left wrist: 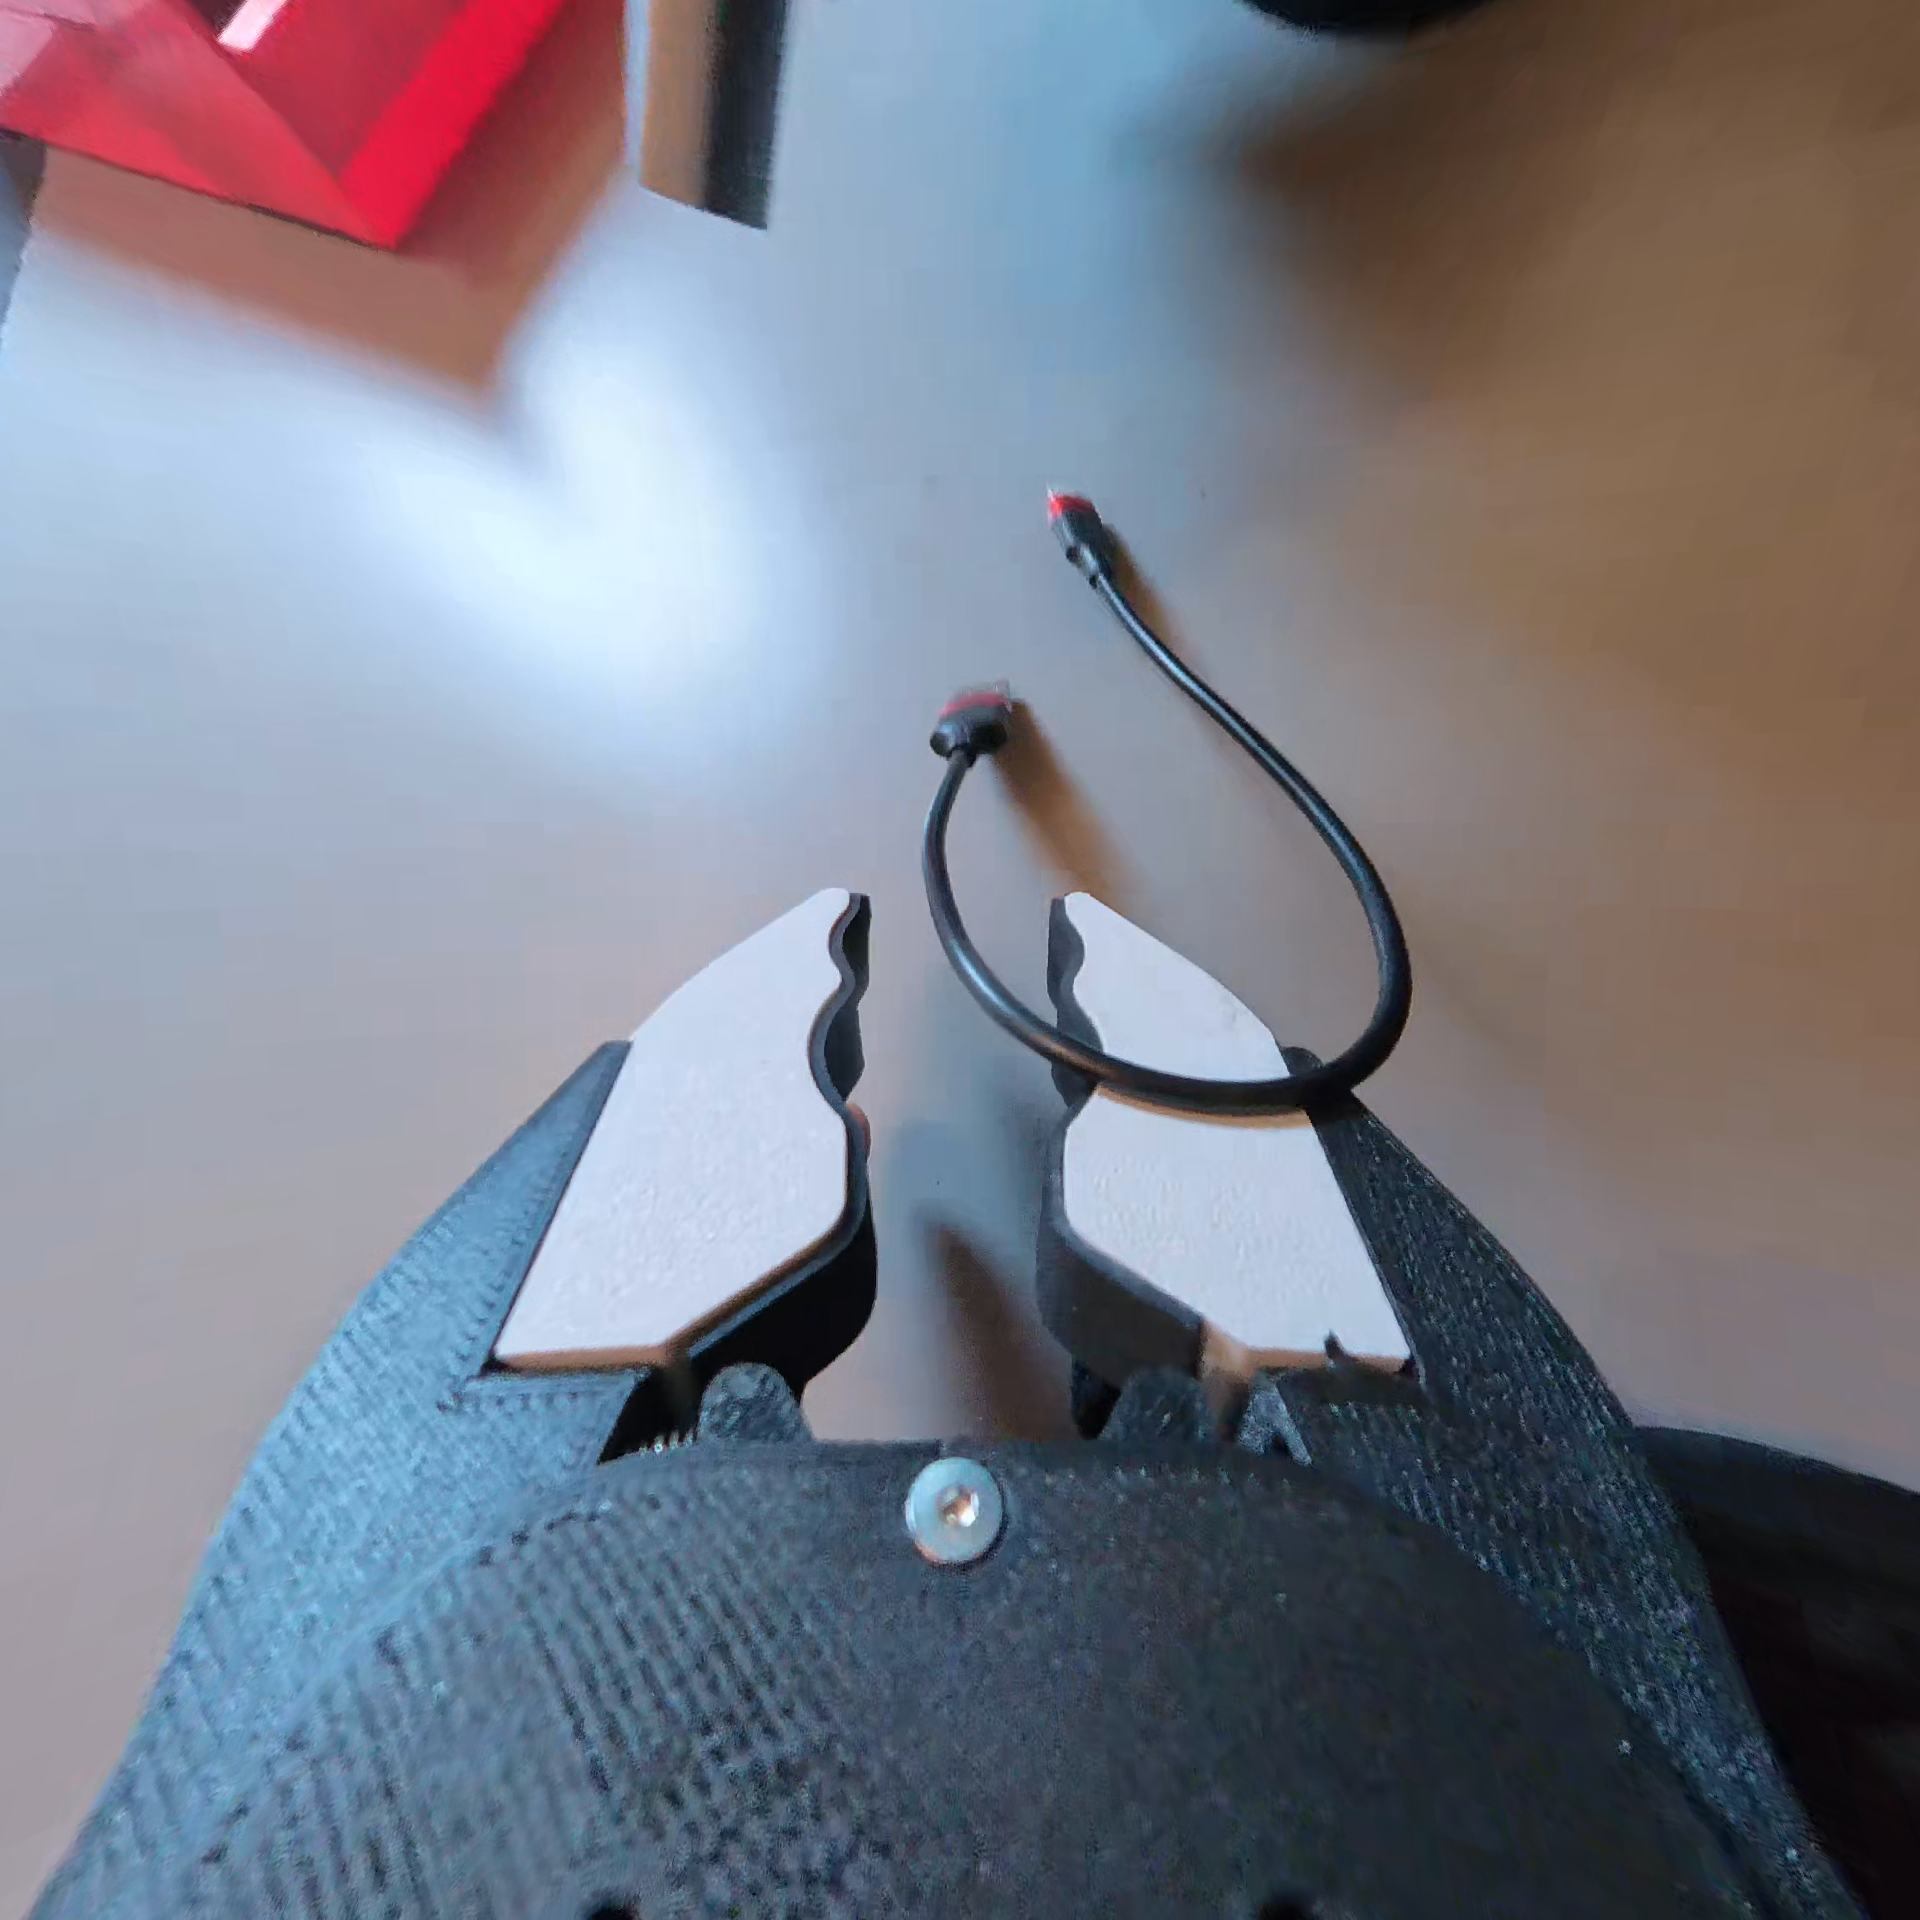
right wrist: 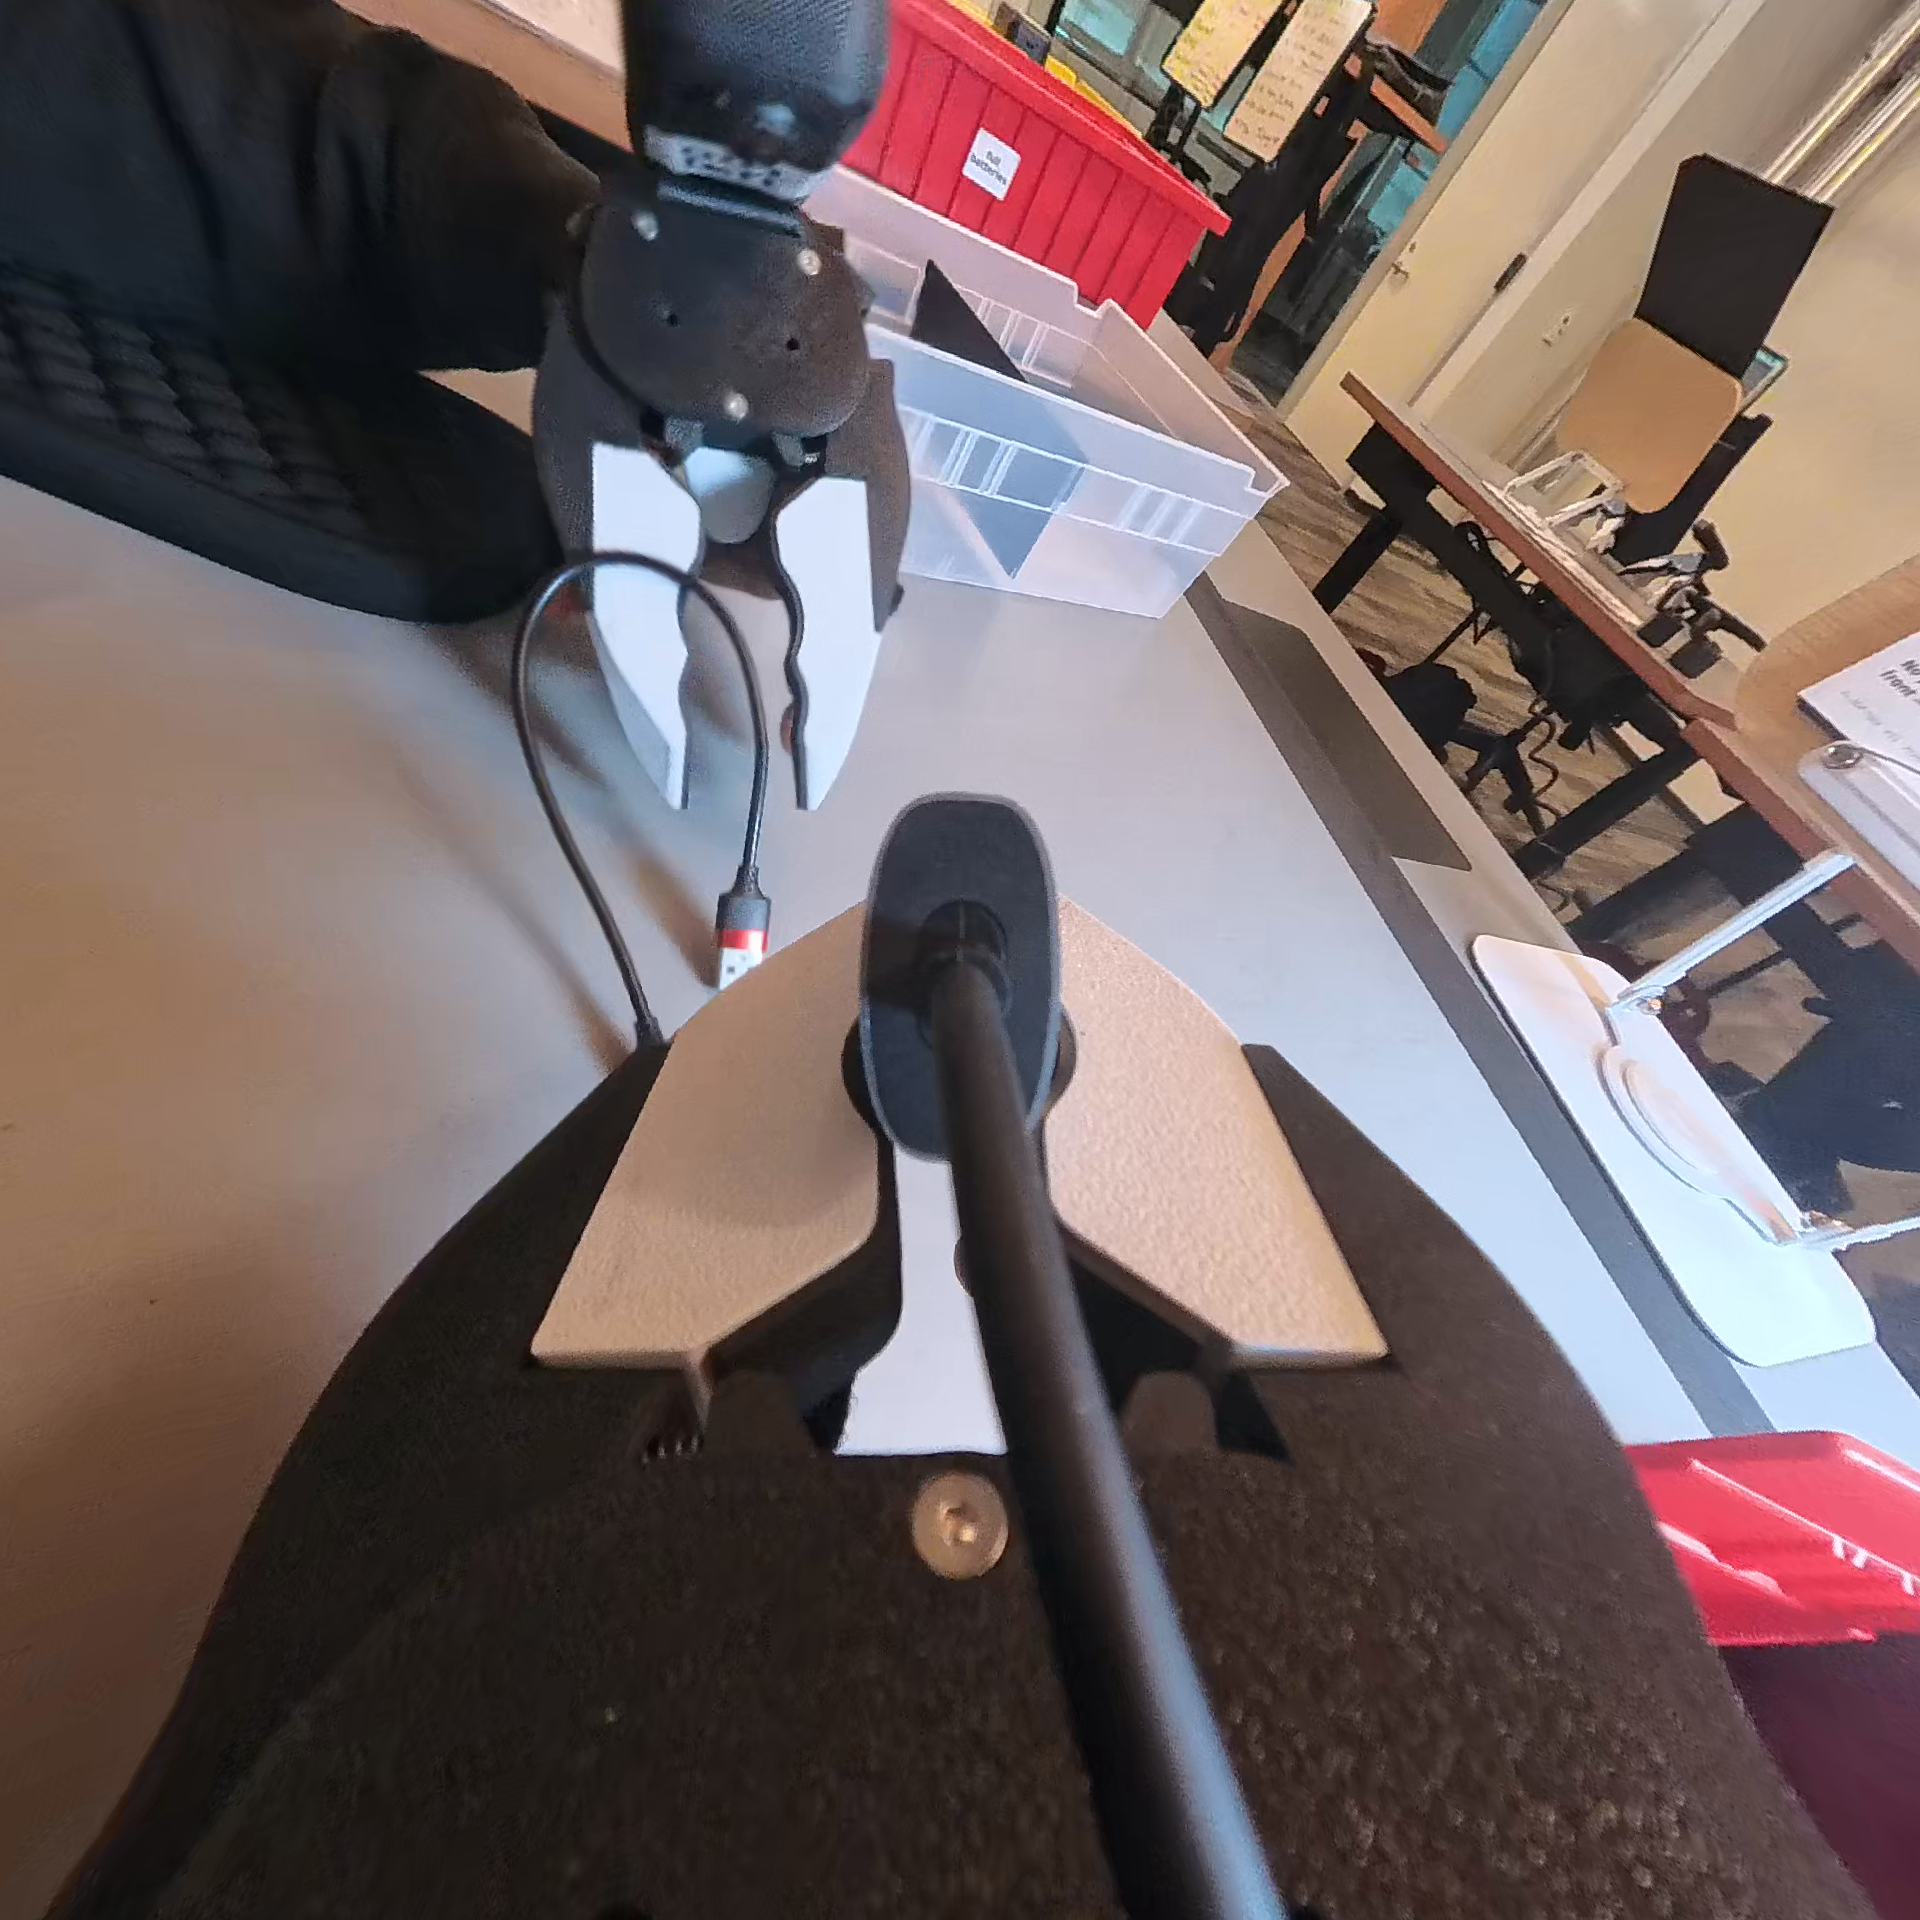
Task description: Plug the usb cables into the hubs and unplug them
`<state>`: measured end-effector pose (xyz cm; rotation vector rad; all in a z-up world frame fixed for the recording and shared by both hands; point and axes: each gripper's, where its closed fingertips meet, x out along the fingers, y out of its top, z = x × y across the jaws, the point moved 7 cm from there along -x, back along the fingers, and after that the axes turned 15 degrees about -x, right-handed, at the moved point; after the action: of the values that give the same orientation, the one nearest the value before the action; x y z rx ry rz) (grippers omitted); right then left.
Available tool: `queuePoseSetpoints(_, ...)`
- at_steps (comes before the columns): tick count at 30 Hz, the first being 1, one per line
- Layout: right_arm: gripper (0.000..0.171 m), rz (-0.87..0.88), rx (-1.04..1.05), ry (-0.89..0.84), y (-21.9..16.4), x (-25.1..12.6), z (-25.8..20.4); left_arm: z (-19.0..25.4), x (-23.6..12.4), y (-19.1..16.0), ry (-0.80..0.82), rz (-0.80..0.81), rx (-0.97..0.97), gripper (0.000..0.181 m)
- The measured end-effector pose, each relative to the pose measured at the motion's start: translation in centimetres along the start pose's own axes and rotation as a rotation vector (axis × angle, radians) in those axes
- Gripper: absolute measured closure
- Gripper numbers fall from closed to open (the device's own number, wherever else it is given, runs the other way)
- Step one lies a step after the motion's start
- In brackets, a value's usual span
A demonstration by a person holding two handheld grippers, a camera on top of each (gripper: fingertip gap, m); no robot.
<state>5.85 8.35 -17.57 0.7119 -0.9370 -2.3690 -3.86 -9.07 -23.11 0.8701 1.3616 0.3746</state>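
Left tool (left wrist: 961, 909) hangs open over the short USB cable (left wrist: 1340, 831) on the desk (left wrist: 312, 831), probably lining up a grab, while right tool (right wrist: 961, 935) clamps the hub (right wrist: 961, 977) steady.

White label (right wrist: 987, 164) on red bin (right wrist: 1029, 187) at 12 o'clock; printed sheet (right wrist: 1870, 681) at 3 o'clock; far boards too blurred.

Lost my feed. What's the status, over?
Left gripper open, empty, over short cable loose on table. Right gripper shut on hub. Nothing plugged in. Path clear.
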Motion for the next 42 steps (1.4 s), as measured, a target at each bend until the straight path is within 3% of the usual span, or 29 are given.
queuePoseSetpoints(5,0.153,-0.004,0.018,0.015,-0.3,0.1,0.0,0.4,1.8,0.9,0.07,0.006,0.188,0.15)
queuePoseSetpoints(10,0.153,-0.051,0.021,0.007,-1.1,-0.2,0.3,0.0,2.5,2.2,0.078,0.061,0.232,0.166)
queuePoseSetpoints(13,0.153,-0.05,0.035,-0.008,-1.3,-0.4,0.7,-1.2,1.7,2.1,0.097,0.056,0.103,0.172)
queuePoseSetpoints(17,0.153,-0.062,0.048,-0.025,-1.6,-0.5,1.0,0.0,1.8,2.9,0.011,-0.016,-0.181,0.158)
queuePoseSetpoints(20,0.153,-0.082,0.052,-0.031,-1.9,-0.4,1.1,1.7,2.8,3.5,0.018,-0.07,-0.268,0.151)
queuePoseSetpoints(23,0.153,-0.089,0.057,-0.033,-2.0,-0.4,1.1,1.9,4.1,3.1,0.111,-0.158,-0.245,0.151)
queuePoseSetpoints(31,0.153,-0.094,0.065,-0.028,-2.0,-0.4,1.1,2.1,5.2,4.0,0.154,-0.244,-0.184,0.168)
queuePoseSetpoints(37,0.153,-0.108,0.039,0.006,-2.3,-0.1,0.5,0.7,5.3,4.1,0.205,-0.235,-0.112,0.175)
queuePoseSetpoints(42,0.153,-0.106,-0.074,0.022,-2.0,0.0,-0.2,-0.7,2.1,5.0,0.006,-0.083,-0.349,0.175)
